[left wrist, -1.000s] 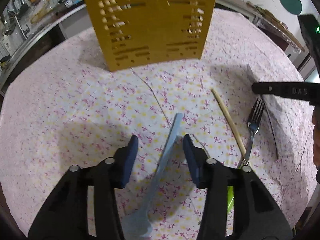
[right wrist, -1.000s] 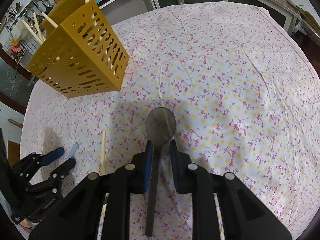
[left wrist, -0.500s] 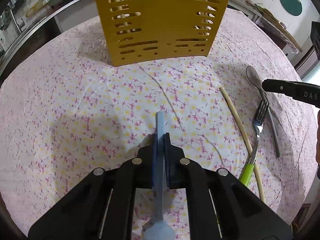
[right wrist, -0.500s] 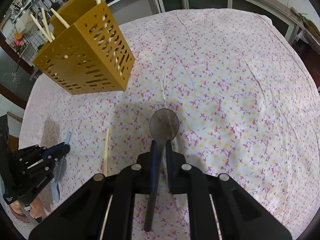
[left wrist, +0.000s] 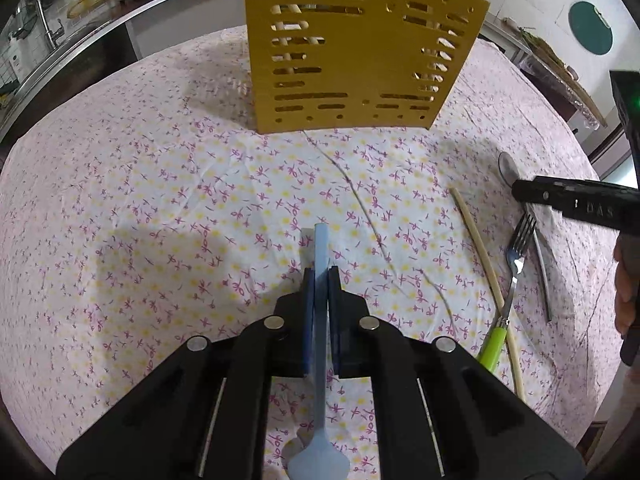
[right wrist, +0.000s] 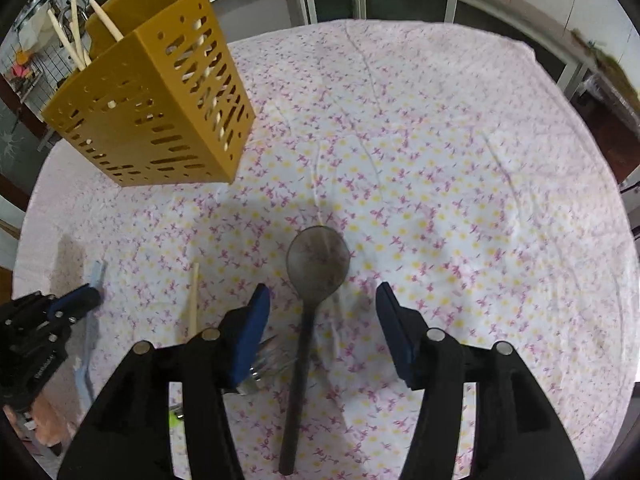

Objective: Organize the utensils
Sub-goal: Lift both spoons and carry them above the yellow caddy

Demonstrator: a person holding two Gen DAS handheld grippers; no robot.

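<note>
On the flowered tablecloth (right wrist: 460, 168), the dark metal spoon (right wrist: 316, 264) lay flat between the fingers of the right gripper (right wrist: 322, 328), with its bowl toward the yellow utensil holder (right wrist: 160, 120). The jaws of this gripper were opening and the pads did not press on the spoon. The spoon looked stiff, rather heavy and smooth, so it could slip; I judged the best hold to be across the narrow handle, near the bowl. The left gripper (left wrist: 320, 280) was closed tightly on the handle of a light blue spoon (left wrist: 321, 248), which seemed light plastic and a little flexible. A fork (left wrist: 516, 264) and a chopstick (left wrist: 480, 252) lay near.
</note>
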